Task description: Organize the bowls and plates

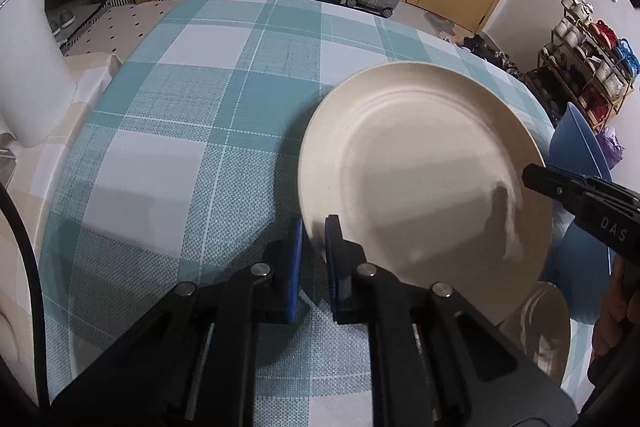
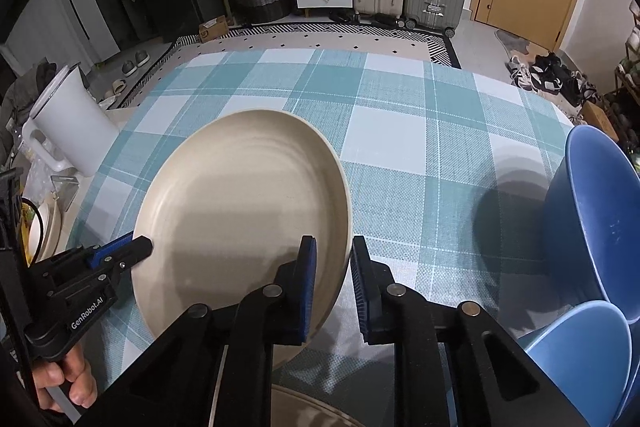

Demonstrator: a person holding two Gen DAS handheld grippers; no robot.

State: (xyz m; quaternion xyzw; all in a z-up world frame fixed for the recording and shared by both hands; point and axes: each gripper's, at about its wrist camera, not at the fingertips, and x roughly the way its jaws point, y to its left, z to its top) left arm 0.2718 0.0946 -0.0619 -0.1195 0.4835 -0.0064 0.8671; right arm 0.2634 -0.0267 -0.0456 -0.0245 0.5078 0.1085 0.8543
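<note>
A cream plate (image 1: 420, 179) hangs tilted just over the checked tablecloth, gripped at two opposite edges. My left gripper (image 1: 313, 225) is shut on its near left rim, the blue pads pinching the edge. From the right wrist view the same plate (image 2: 240, 195) fills the left half, and my right gripper (image 2: 334, 243) is shut on its right rim. The left gripper (image 2: 140, 251) shows there at the plate's left edge, held by a hand. The right gripper's tip (image 1: 528, 179) reaches the plate's far right edge in the left wrist view.
Two blue bowls (image 2: 592, 211) (image 2: 580, 347) stand at the table's right side. A second cream plate (image 1: 548, 327) lies below the held one. A white pitcher (image 2: 68, 119) stands off the left edge. Suitcases and drawers are on the floor beyond the table (image 2: 400, 131).
</note>
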